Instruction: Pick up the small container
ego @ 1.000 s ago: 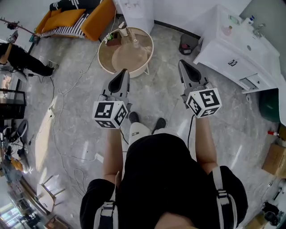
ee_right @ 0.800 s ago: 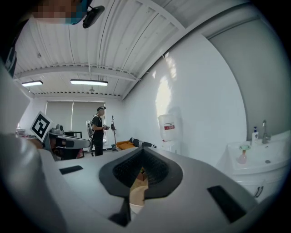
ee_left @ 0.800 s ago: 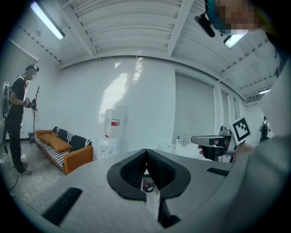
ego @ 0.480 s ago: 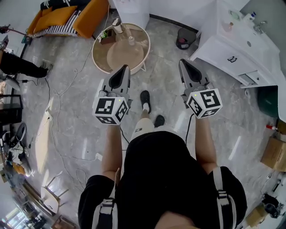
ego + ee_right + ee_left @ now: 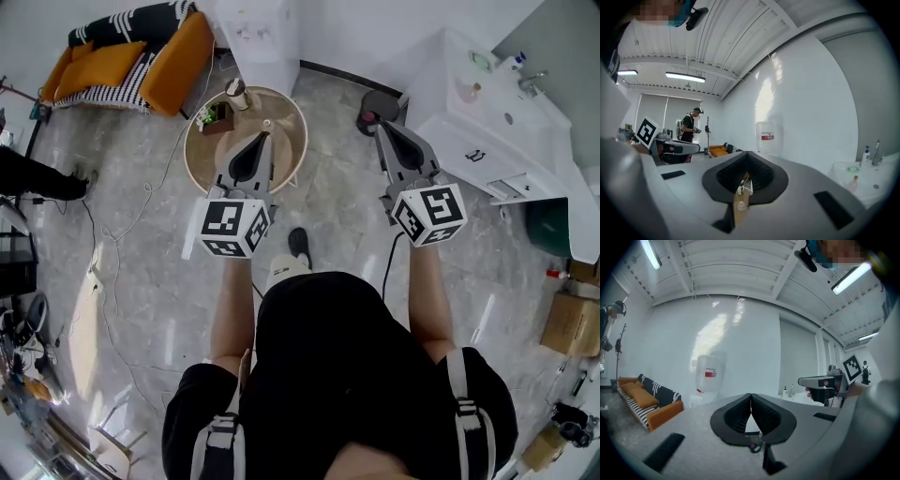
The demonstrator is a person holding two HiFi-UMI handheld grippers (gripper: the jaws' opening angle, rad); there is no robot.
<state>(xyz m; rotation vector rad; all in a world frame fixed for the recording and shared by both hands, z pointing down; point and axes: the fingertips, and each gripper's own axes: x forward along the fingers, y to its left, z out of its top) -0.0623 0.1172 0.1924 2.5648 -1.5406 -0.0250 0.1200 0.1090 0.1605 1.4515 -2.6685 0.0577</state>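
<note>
Wooden round table (image 5: 202, 152) holds the small container (image 5: 267, 123) just beyond the left gripper (image 5: 258, 140), jaws pressed together; right gripper (image 5: 382, 127) likewise closed.

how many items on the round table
3: a cup at the far edge, a planter beside it, a small container near the middle. The left gripper may hide more.

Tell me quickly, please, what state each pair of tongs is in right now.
Left grey tongs: closed, holding nothing.
Right grey tongs: closed, holding nothing.
</note>
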